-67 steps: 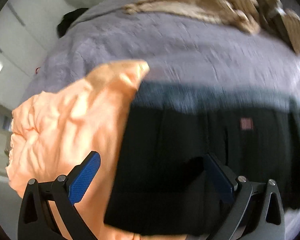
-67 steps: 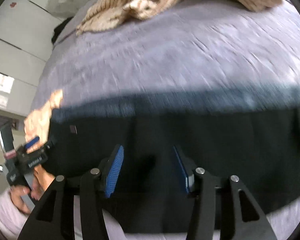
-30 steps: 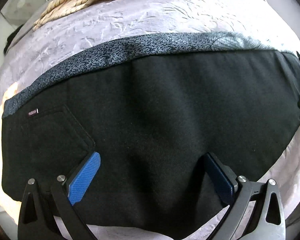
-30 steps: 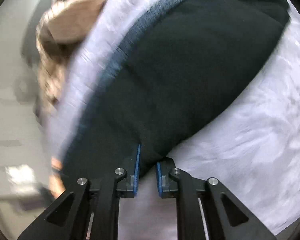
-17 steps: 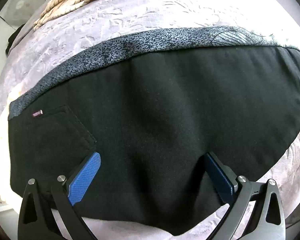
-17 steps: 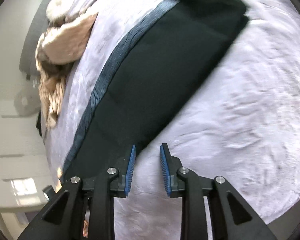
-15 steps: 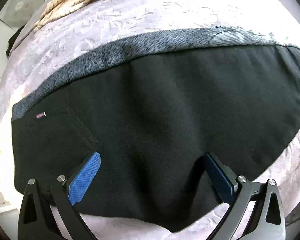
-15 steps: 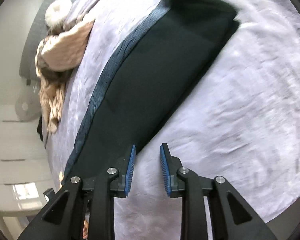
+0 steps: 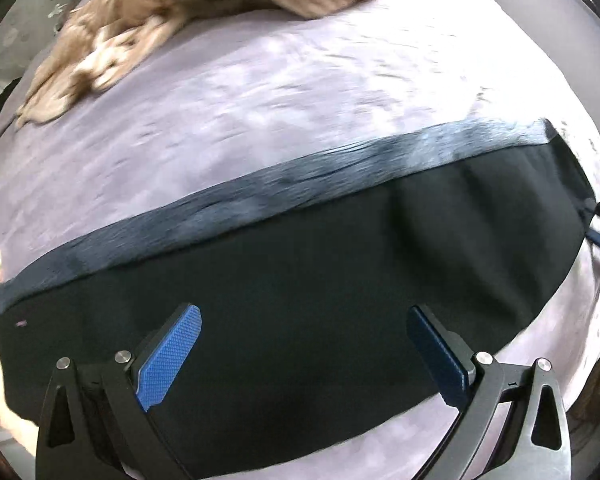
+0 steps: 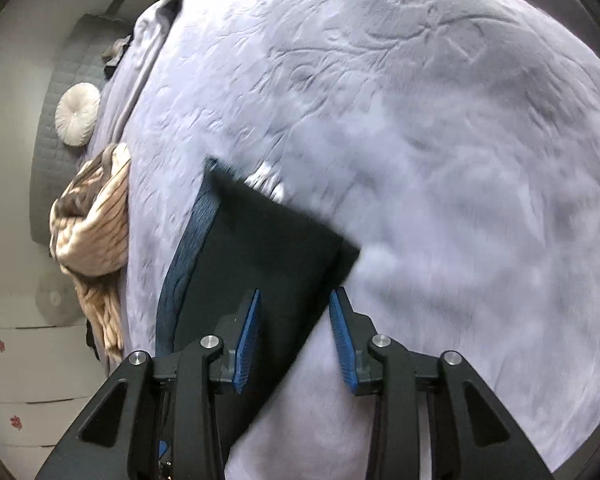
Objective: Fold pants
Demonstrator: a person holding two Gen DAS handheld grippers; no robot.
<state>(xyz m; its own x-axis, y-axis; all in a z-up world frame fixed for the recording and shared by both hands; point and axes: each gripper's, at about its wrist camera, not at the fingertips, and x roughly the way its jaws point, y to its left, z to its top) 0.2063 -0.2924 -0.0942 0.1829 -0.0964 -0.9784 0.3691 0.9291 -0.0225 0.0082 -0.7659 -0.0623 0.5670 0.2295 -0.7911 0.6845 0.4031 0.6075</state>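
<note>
Lying flat: 1 pants [image 9: 300, 280], 2 grippers

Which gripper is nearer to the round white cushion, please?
Probably the right. Right gripper sees the round white cushion up the bed beyond the pants; left gripper hangs over the pants, cushion unseen.

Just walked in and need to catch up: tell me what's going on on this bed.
A person with a gripper in each hand is folding black pants laid flat on a lavender bedspread. The left gripper hangs open above the pants, gripping nothing. The right gripper has just been opening at the pants' end, with no cloth pinched. A tan striped garment lies bunched further up the bed.
</note>
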